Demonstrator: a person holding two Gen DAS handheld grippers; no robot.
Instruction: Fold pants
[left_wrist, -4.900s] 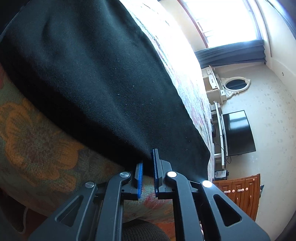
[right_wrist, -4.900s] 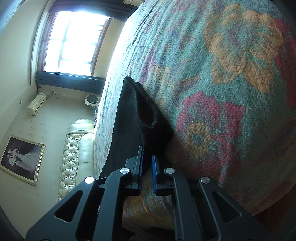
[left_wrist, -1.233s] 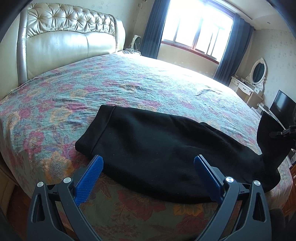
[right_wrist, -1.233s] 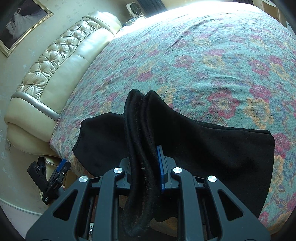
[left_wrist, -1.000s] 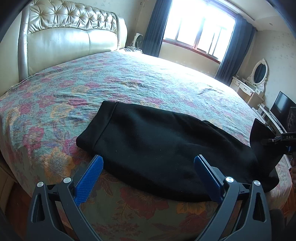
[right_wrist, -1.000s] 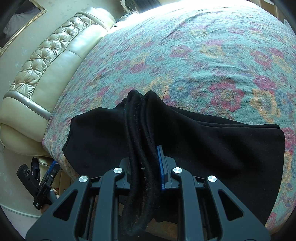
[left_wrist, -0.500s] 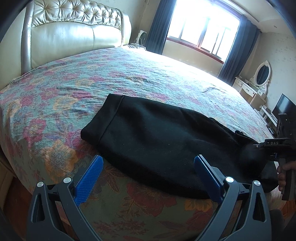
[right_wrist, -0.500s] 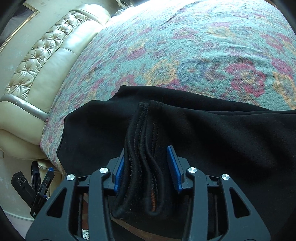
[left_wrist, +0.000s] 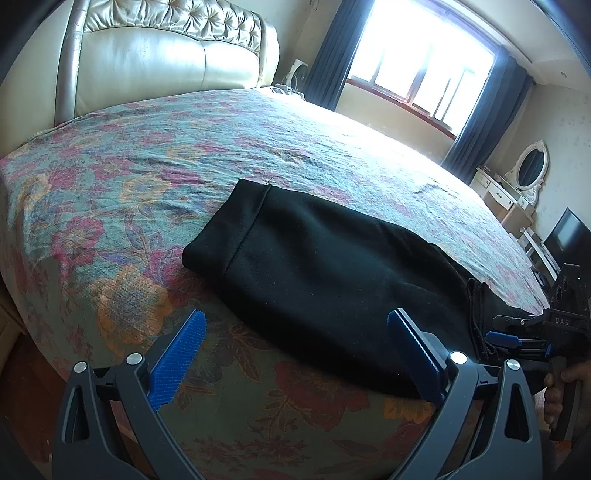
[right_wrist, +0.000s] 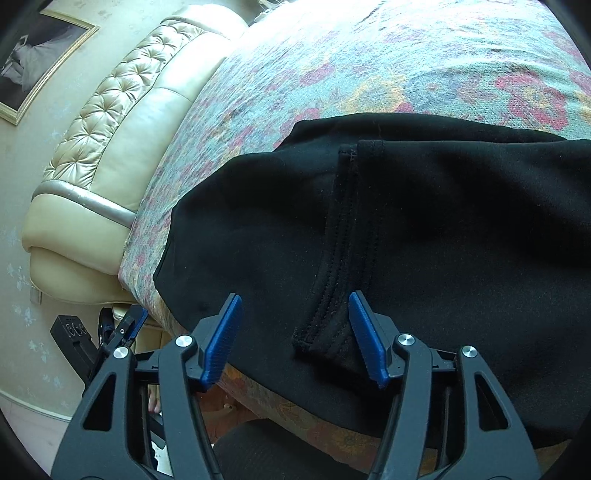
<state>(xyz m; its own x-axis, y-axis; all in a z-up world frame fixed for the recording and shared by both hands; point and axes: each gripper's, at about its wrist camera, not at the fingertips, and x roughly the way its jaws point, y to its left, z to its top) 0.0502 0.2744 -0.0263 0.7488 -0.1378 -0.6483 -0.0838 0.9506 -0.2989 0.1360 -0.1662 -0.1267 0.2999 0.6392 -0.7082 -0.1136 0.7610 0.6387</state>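
Observation:
Black pants (left_wrist: 317, 273) lie folded on the floral bedspread (left_wrist: 147, 162), near the bed's front edge. My left gripper (left_wrist: 297, 328) hovers open just in front of them, with nothing between its blue pads. At the right end of the pants, a hand holds my right gripper (left_wrist: 506, 338). In the right wrist view the right gripper (right_wrist: 295, 332) has its jaws opening. The stitched hem end (right_wrist: 343, 240) lies flat on the lower layer of the pants (right_wrist: 461, 221), between the pads and not pressed by them. The left gripper (right_wrist: 122, 328) shows at the lower left.
A cream tufted headboard (left_wrist: 166, 55) stands at the far left of the bed. A bright window (left_wrist: 417, 62), a white dresser with an oval mirror (left_wrist: 528, 173) and a TV (left_wrist: 569, 236) lie beyond. The bed's front edge drops off just under both grippers.
The right gripper came down with the pants' hem end, laid it on the rest of the pants and spread its jaws off it. The left gripper stayed open.

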